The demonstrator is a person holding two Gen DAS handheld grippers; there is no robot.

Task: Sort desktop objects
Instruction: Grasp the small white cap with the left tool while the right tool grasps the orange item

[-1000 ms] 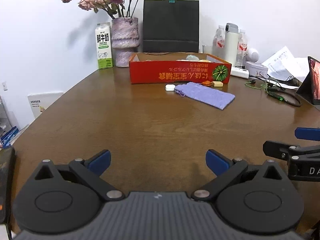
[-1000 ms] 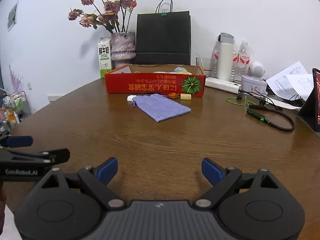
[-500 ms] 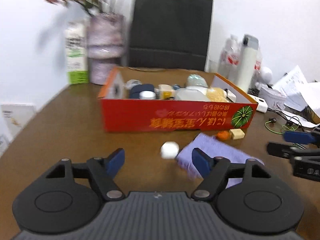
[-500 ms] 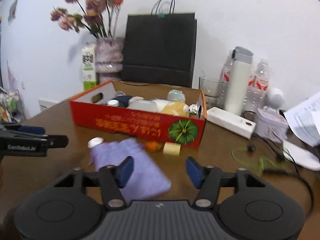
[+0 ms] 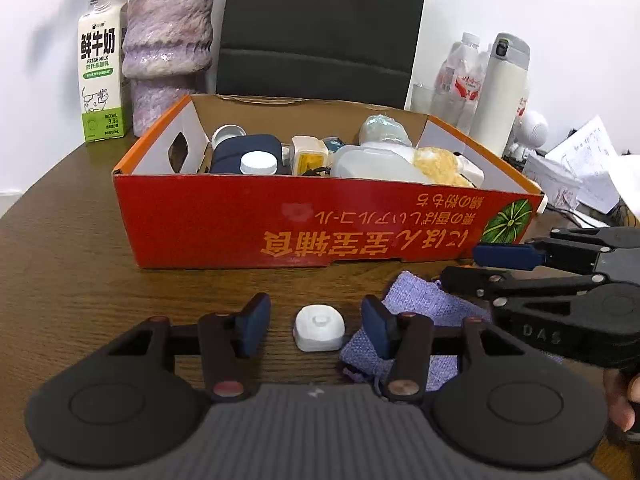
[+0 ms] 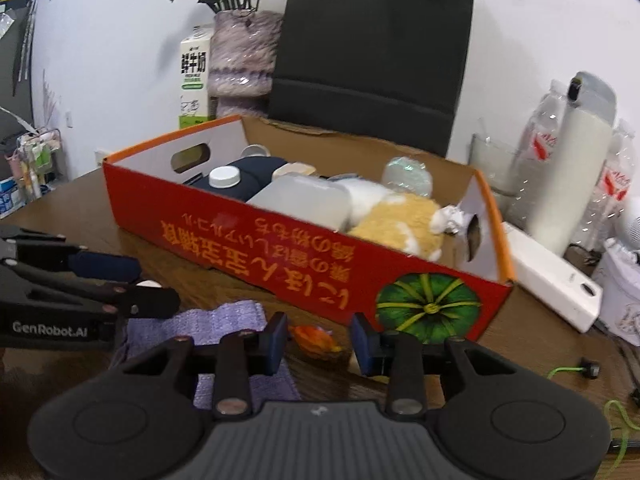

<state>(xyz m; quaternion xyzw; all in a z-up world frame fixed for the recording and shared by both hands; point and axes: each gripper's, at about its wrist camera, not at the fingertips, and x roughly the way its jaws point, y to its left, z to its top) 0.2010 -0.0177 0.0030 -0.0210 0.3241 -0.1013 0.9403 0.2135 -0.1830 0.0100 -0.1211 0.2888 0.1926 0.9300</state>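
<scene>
A red cardboard box (image 5: pixel 248 224) holding several items stands on the brown table; it also shows in the right wrist view (image 6: pixel 256 248). In front of it lie a small white case (image 5: pixel 319 328), a purple cloth pouch (image 5: pixel 424 308) and a small orange object (image 6: pixel 315 338). My left gripper (image 5: pixel 316 330) is open, its pads on either side of the white case without touching it. My right gripper (image 6: pixel 320 342) is open, its pads on either side of the orange object. The pouch (image 6: pixel 224 324) lies under and left of it.
A milk carton (image 5: pixel 100 68), a purple vase (image 5: pixel 168 44) and a black paper bag (image 5: pixel 320 28) stand behind the box. A white flask (image 5: pixel 500 92), water bottles, a white power strip (image 6: pixel 548 276), papers and cables sit to the right.
Both grippers have moved forward across the table to the objects in front of the box. Their jaws have narrowed, the left around the white case, the right around the orange object.
</scene>
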